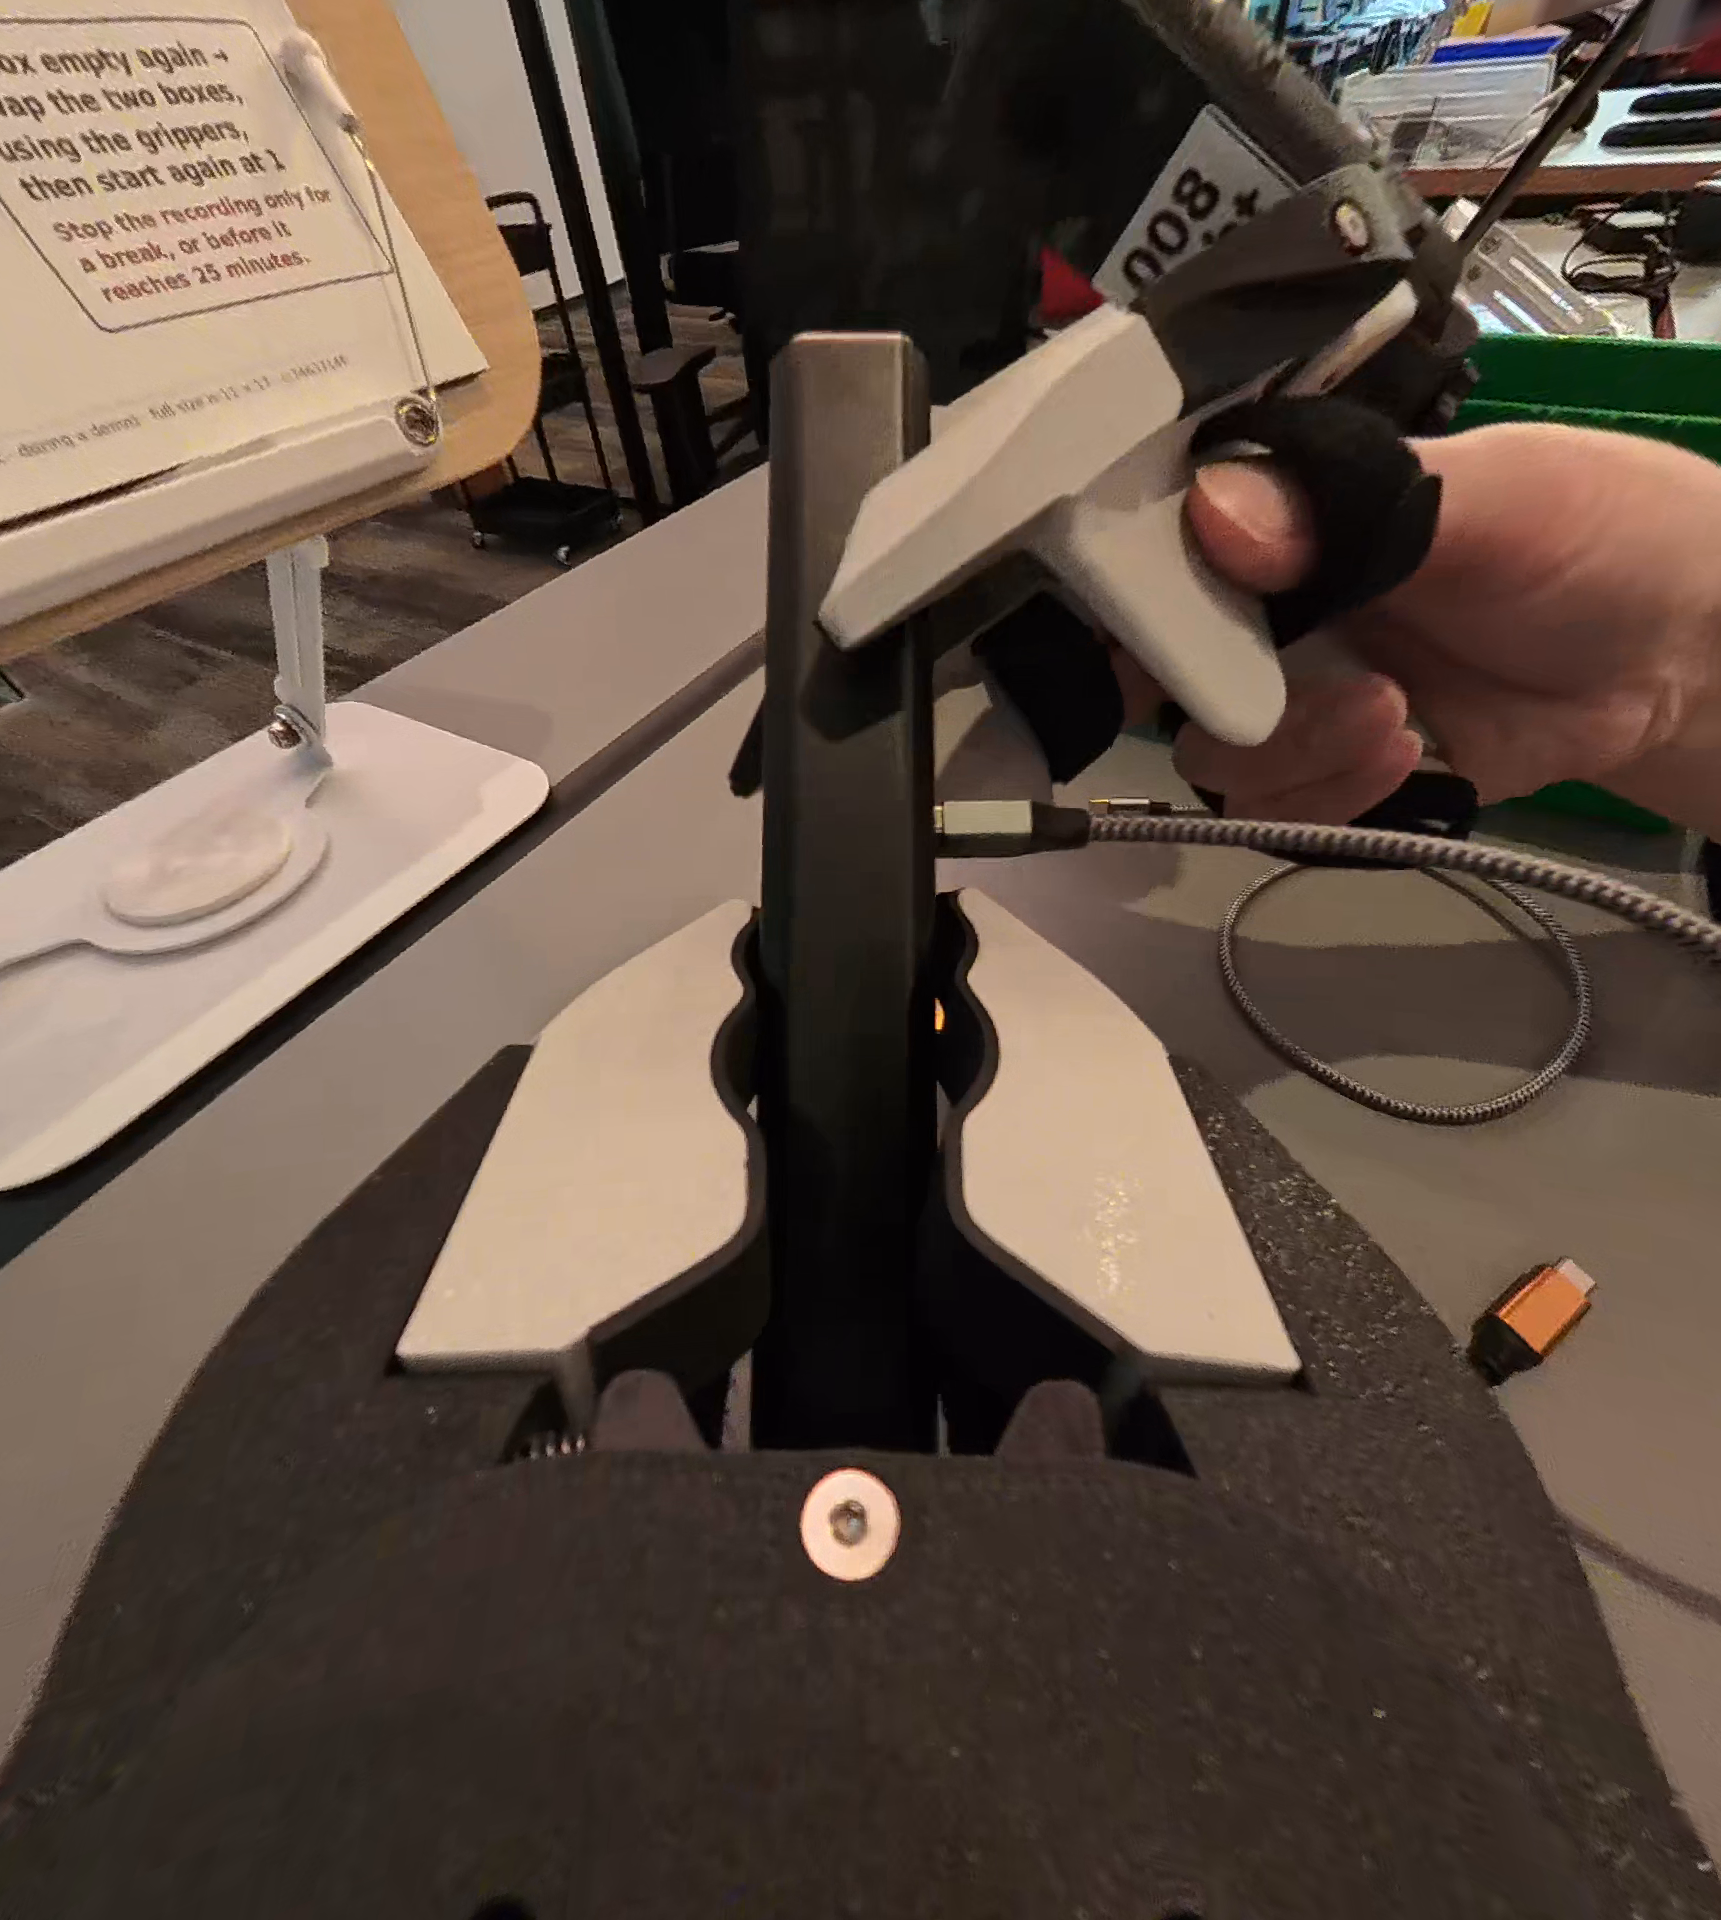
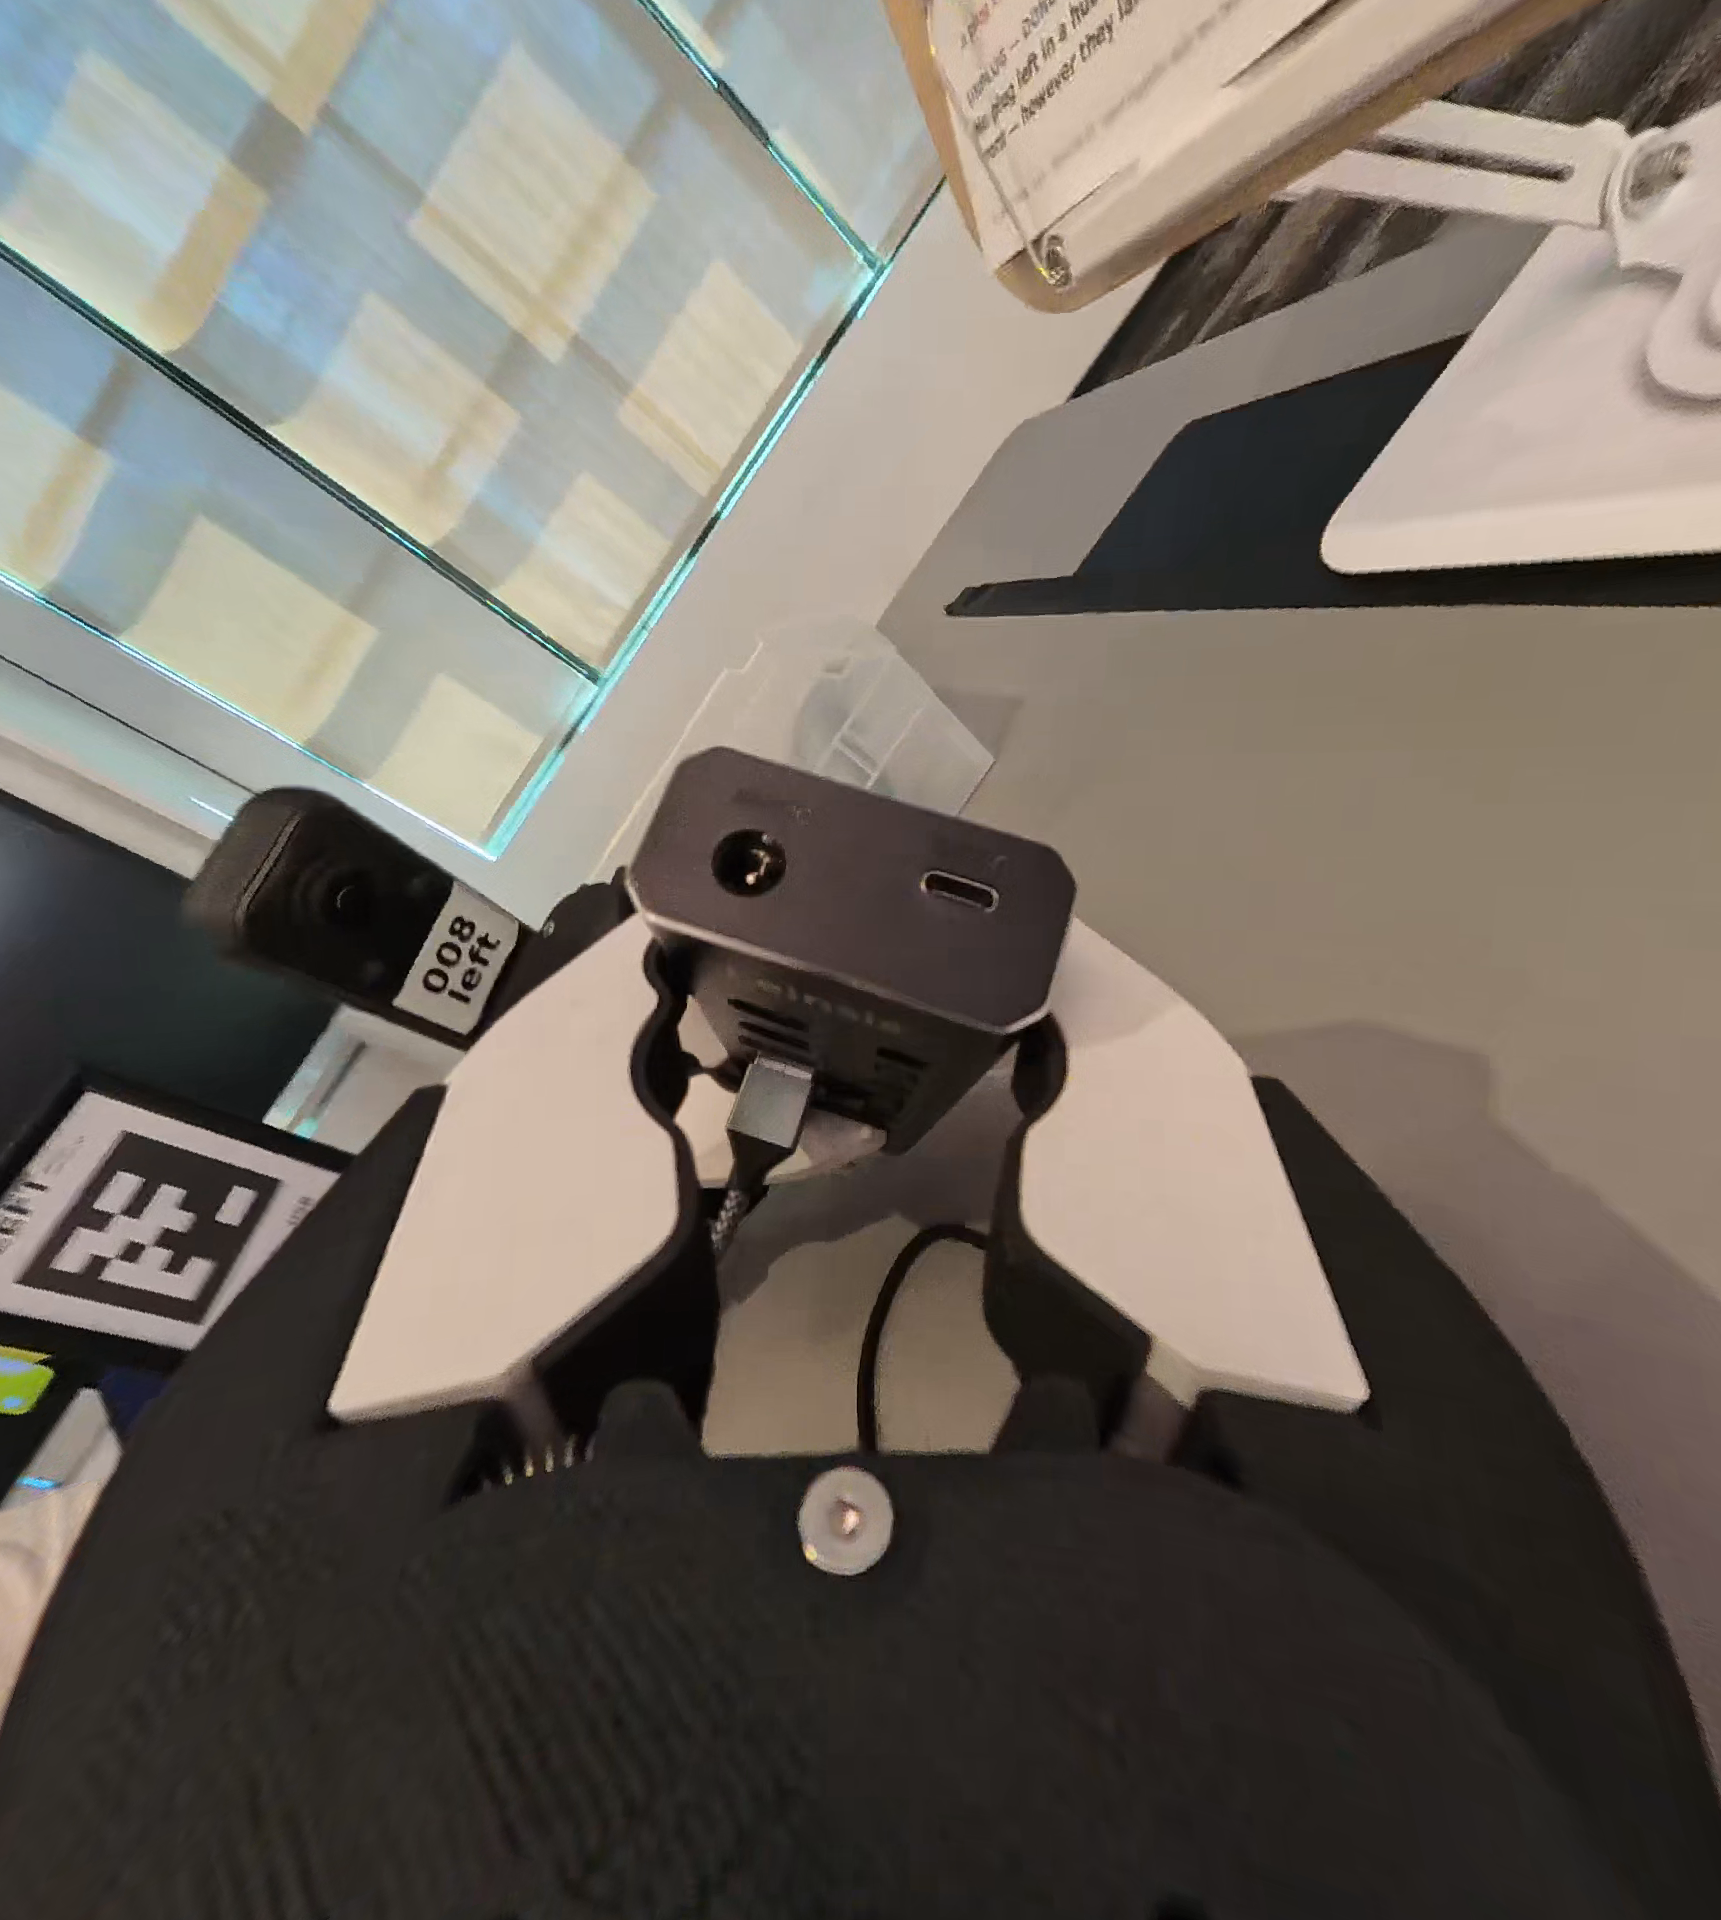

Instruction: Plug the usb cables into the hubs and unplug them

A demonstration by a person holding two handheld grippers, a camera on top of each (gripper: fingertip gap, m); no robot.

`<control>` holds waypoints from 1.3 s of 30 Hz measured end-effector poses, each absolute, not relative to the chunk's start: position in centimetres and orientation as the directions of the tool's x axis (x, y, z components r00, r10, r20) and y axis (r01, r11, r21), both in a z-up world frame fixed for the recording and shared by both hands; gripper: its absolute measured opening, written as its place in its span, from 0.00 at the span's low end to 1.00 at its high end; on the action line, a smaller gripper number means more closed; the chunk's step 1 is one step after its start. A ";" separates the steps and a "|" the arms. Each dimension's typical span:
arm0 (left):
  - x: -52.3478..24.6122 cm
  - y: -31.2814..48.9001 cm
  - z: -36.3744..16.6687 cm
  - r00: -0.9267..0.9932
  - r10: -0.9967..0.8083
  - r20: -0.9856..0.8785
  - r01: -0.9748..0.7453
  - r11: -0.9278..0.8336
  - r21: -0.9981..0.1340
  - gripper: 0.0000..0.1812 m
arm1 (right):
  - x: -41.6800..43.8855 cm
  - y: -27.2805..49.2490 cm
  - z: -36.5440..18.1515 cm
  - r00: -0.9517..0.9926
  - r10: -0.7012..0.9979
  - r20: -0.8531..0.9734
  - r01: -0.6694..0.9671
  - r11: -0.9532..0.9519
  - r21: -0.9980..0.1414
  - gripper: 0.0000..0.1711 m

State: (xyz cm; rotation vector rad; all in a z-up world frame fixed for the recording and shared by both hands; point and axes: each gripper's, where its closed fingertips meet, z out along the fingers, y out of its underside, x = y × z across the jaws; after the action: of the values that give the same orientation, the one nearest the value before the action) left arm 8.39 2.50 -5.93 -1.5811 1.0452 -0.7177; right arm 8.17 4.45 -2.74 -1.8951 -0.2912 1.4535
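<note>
Left gripper (image 1: 845, 1049) clamped on dark hub (image 1: 840, 831), held upright above counter (image 1: 1458, 1195). Braided cable plug (image 1: 1007, 828) seated in hub side. Right gripper (image 2: 851, 1049) apart, straddling plug. Orange connector (image 1: 1531, 1317) loose on counter; green bin (image 1: 1645, 384) behind, contents hidden.

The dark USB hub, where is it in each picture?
Left wrist view: the hub stands upright at centre, clamped in the left gripper.
Right wrist view: its end face sits centre, past the right gripper.
Shared landmark: the grey braided plug in its side.
</note>
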 end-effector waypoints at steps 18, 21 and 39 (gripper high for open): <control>6.7 5.0 -8.6 0.550 -0.833 0.055 -0.260 -0.233 -0.937 0.16 | 7.1 3.9 -0.9 0.567 0.758 -0.323 -0.030 -0.372 -0.928 0.33; 5.5 5.6 -8.5 0.562 -0.805 0.190 -0.135 -0.316 -0.939 0.16 | 9.1 4.9 -1.0 0.609 0.731 -0.308 -0.026 -0.369 -0.929 0.29; 5.5 4.6 -9.1 0.498 -0.867 0.021 -0.251 -0.167 -0.953 0.16 | 9.7 1.1 -14.6 0.319 0.941 0.110 0.757 -0.184 -0.627 0.20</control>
State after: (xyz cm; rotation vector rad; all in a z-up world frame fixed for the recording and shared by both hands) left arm 5.45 4.62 -9.09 -1.6903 0.9610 -0.7317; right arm 9.66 1.12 -14.62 -2.0000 -1.4935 0.4042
